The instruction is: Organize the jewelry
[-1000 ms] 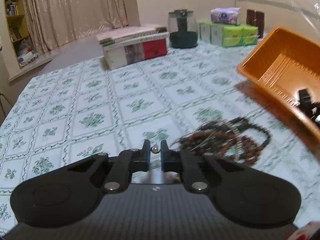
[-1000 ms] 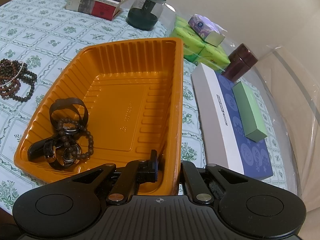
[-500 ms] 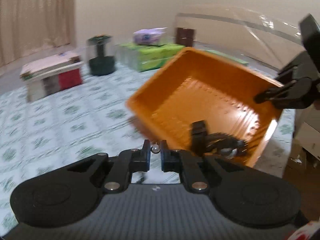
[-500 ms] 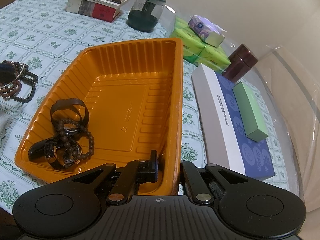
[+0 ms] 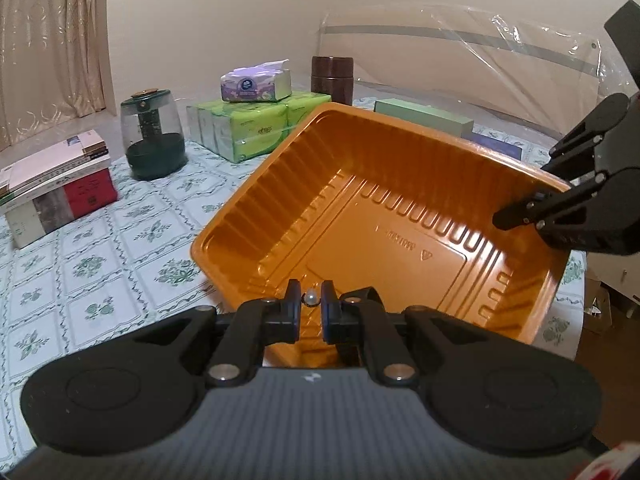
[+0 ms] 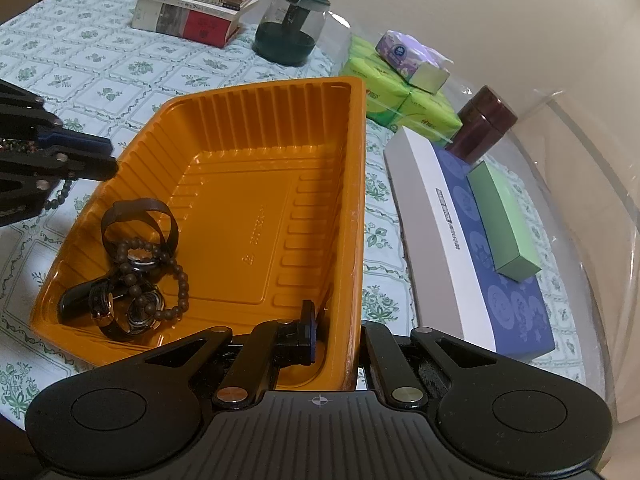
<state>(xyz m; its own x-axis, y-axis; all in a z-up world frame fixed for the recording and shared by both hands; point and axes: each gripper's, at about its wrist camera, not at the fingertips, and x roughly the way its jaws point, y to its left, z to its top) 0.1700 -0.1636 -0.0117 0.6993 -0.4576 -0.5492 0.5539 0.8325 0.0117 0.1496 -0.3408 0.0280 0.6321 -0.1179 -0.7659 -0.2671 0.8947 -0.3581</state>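
My left gripper is shut on a small pearl bead and holds it over the near corner of the orange tray. My right gripper is shut on the tray's right wall. In the right wrist view a watch, a dark band and a brown bead bracelet lie in the tray's near left corner. The left gripper shows at the left edge, by the tray's left rim. Dark beads hang under it.
The tray sits on a green-patterned tablecloth. Behind it are stacked books, a glass jar, green tissue packs, a brown canister, and a blue box with a green box on it.
My left gripper has swung right from the pile of beads on the cloth to the tray, still holding the pearl. The right gripper has kept its hold on the tray.
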